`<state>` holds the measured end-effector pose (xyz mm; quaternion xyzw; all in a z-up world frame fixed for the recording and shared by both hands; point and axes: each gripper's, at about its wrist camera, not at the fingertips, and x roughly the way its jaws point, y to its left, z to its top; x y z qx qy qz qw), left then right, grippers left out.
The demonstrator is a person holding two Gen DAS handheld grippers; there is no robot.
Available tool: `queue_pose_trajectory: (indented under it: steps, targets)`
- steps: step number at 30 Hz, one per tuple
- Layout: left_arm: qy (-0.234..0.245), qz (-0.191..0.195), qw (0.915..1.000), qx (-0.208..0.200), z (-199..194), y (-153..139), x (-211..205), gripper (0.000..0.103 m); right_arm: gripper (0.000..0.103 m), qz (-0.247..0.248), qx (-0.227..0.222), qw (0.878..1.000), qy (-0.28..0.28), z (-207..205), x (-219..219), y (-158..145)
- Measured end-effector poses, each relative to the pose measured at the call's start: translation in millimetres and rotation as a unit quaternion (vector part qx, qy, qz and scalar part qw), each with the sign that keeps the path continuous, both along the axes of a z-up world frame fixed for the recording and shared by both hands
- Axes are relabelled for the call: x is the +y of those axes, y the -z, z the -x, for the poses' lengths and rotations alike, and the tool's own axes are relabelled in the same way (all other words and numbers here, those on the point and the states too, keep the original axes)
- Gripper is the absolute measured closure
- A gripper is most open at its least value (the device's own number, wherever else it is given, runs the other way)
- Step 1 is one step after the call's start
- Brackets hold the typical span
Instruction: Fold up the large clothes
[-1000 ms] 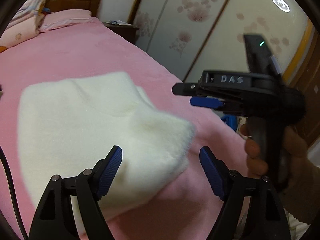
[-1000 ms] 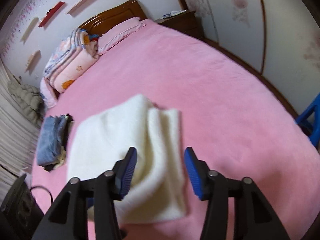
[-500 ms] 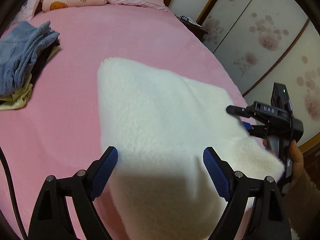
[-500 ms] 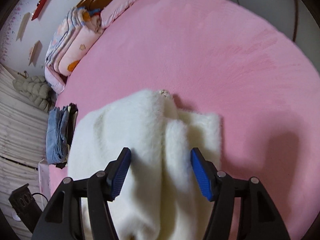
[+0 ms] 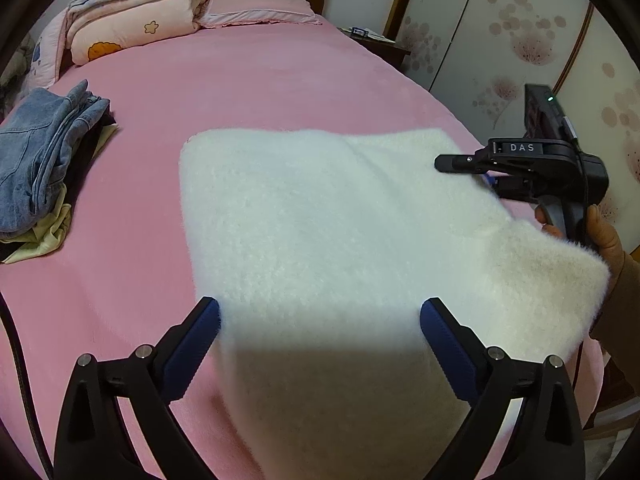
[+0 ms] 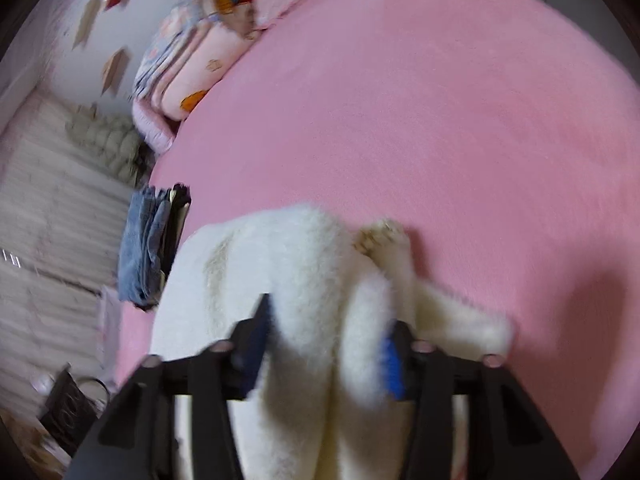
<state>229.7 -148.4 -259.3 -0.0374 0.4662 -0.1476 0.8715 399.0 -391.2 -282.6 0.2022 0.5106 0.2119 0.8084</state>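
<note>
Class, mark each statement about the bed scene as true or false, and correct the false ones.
1. The white fleece garment lies on a pink bed. True.
2. The left tongs are shut on the garment. False: their jaws stand wide open above it.
3. A pile with blue jeans on top sits beside the garment. True.
4. The folded quilts lie at the foot of the bed. False: they are by the headboard.
5. Folds of the garment sit between the fingers of the right tongs. True.
</note>
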Motion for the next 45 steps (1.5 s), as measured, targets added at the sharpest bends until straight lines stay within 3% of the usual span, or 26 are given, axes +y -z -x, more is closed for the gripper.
queue_pose_trajectory:
  steps: [3,6,9,11,15,17,21,28,33,35,38,39,42,45]
  targets:
    - [-0.007,0.009,0.9999,-0.003,-1.5,-0.8,2.9,0.004,0.079,0.052,-0.088,0.994,-0.032,15.5,22.6,-34.1]
    - [-0.014,0.017,0.9996,-0.018,0.0,-2.6,5.8,0.004,0.079,0.115,-0.185,0.974,-0.060,39.3,43.8,-60.1]
    - [-0.017,0.026,0.9992,-0.027,2.8,-1.8,5.7,0.004,0.079,0.154,-0.221,0.962,-0.050,53.4,44.1,-59.3]
    - [-0.011,0.013,0.9994,-0.029,3.2,0.9,2.1,0.004,0.078,0.173,-0.205,0.963,-0.035,55.5,36.8,-46.1]
    - [0.010,-0.027,0.9989,-0.038,4.5,5.3,-7.7,0.004,0.069,0.204,-0.118,0.972,-0.001,51.2,20.9,-12.2]
    - [0.014,-0.034,0.9986,-0.037,3.6,6.1,-9.1,0.004,0.065,0.180,-0.105,0.978,0.016,54.2,9.7,-16.2]
    - [0.012,-0.034,0.9989,-0.031,2.3,5.7,-7.9,0.004,0.063,0.191,-0.093,0.976,0.036,63.9,4.3,-35.9]
    - [0.010,-0.013,0.9998,-0.013,6.0,-10.1,-2.5,0.004,0.063,0.149,-0.062,0.987,0.009,116.2,21.2,-67.3]
    - [0.001,-0.013,0.9999,-0.010,16.7,-27.8,7.6,0.004,0.063,0.195,-0.023,0.980,-0.002,156.1,39.0,-57.7]
    - [0.005,-0.017,0.9998,0.001,20.6,-30.6,9.0,0.006,0.063,0.193,-0.014,0.981,0.001,167.7,38.9,-52.6]
    - [0.026,-0.009,0.9989,0.039,23.6,-29.4,8.1,0.037,0.085,0.196,-0.015,0.980,-0.002,178.8,39.2,-49.5]
    - [0.030,-0.008,0.9982,0.052,23.4,-27.6,8.2,0.052,0.088,0.206,-0.017,0.978,0.001,181.9,40.4,-50.8]
    - [0.025,-0.035,0.9980,0.046,29.4,-27.2,6.8,0.064,0.090,0.228,-0.021,0.973,0.015,187.9,45.6,-53.2]
    - [0.023,-0.043,0.9975,0.050,33.8,-21.7,5.4,0.065,0.091,0.233,-0.003,0.972,0.035,194.8,41.3,-37.6]
